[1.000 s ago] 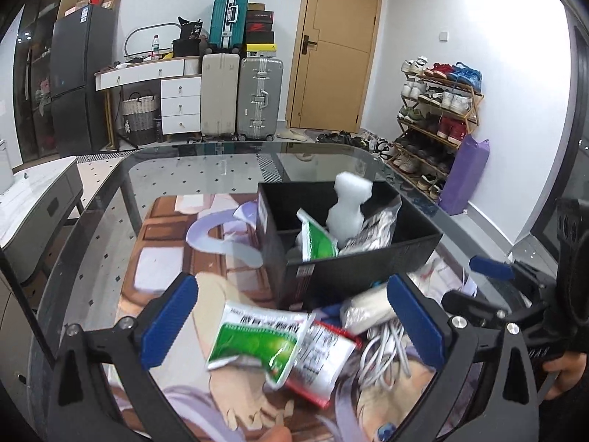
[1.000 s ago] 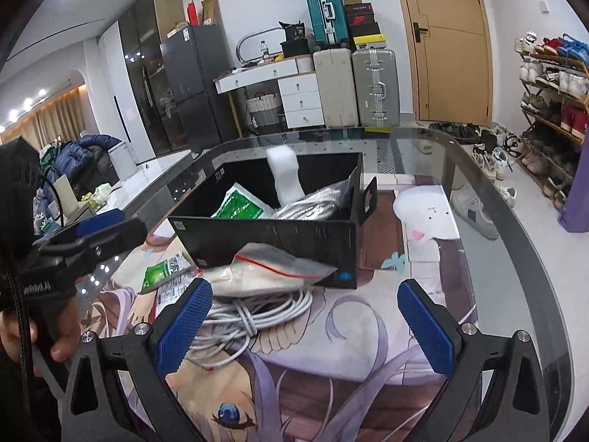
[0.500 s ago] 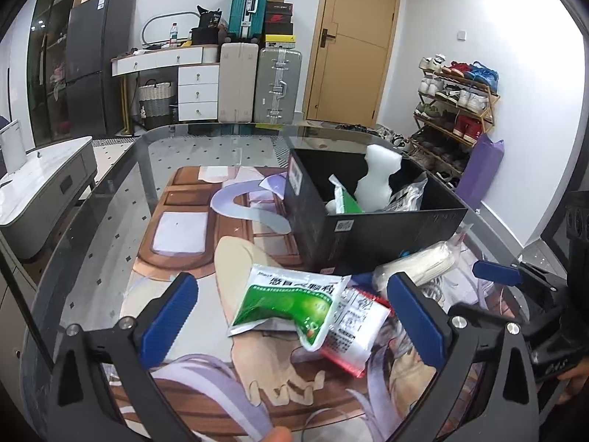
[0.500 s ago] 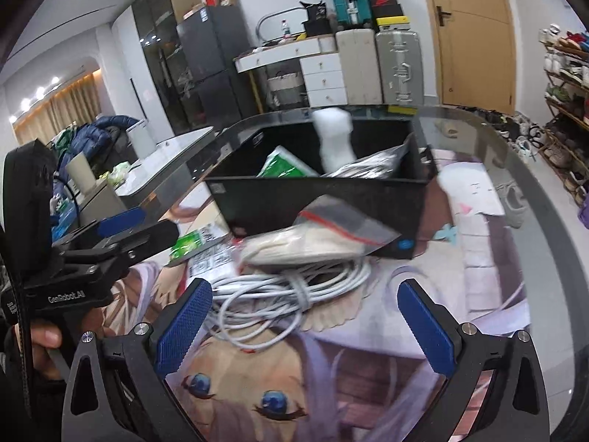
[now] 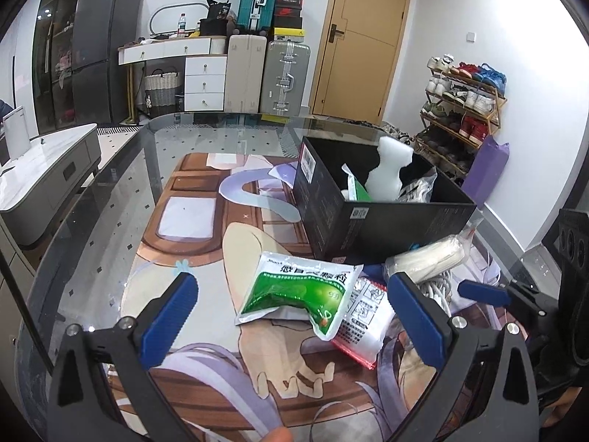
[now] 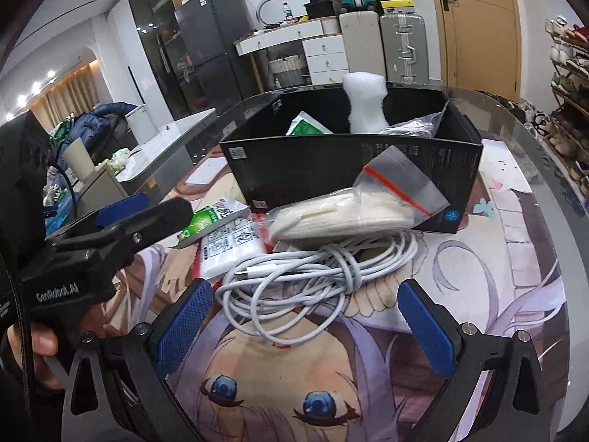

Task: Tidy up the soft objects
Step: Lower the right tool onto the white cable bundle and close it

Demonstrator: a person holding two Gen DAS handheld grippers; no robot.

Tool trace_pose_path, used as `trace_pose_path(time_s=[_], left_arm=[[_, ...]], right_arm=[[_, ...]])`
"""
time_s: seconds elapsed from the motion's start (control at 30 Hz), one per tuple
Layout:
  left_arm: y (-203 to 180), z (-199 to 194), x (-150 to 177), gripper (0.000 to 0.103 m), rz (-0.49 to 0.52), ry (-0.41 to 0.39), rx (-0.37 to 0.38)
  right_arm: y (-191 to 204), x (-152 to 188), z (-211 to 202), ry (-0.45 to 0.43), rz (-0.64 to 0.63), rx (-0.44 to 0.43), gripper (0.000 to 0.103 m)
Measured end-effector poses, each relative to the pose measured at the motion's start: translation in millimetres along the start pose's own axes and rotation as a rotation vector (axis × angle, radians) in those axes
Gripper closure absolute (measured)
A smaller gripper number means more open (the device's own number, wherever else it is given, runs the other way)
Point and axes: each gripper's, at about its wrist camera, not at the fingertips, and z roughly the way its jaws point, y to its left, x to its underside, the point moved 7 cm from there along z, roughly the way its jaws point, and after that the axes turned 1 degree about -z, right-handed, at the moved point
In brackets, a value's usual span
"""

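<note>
A black box point(image 5: 371, 221) point(image 6: 331, 169) stands on the glass table and holds a white foam piece point(image 5: 388, 169) point(image 6: 366, 105), a green packet and a silver bag. In front of it lie a green packet point(image 5: 298, 291) point(image 6: 210, 221), a red-edged white packet point(image 5: 362, 320), a clear zip bag of white masks point(image 6: 353, 210) point(image 5: 427, 258) and a coiled white cable point(image 6: 302, 283). My left gripper point(image 5: 294, 316) is open, just short of the green packet. My right gripper point(image 6: 302, 324) is open, just short of the cable coil.
An anime-print mat point(image 5: 206, 228) covers the table top. The table's curved glass edge point(image 5: 84, 191) runs at the left. The other gripper point(image 6: 110, 228) shows at the left of the right wrist view. Suitcases, drawers and a shoe rack point(image 5: 464, 107) stand beyond.
Both grippers have come lower and closer to the pile in front of the box. Both stay open. The objects have not moved.
</note>
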Motion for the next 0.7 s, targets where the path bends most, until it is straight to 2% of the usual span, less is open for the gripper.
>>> trace_pose_path(time_s=[0.27, 0.7], left_arm=[[0, 2, 3, 0.000, 0.006, 0.009, 0.007], [-2, 6, 8, 0.000, 0.008, 0.035, 0.027]], right_arm=[[-21, 7, -8, -0.002, 0.052, 0.010, 0.001], [-48, 28, -43, -0.045, 0.086, 0.103, 0.001]])
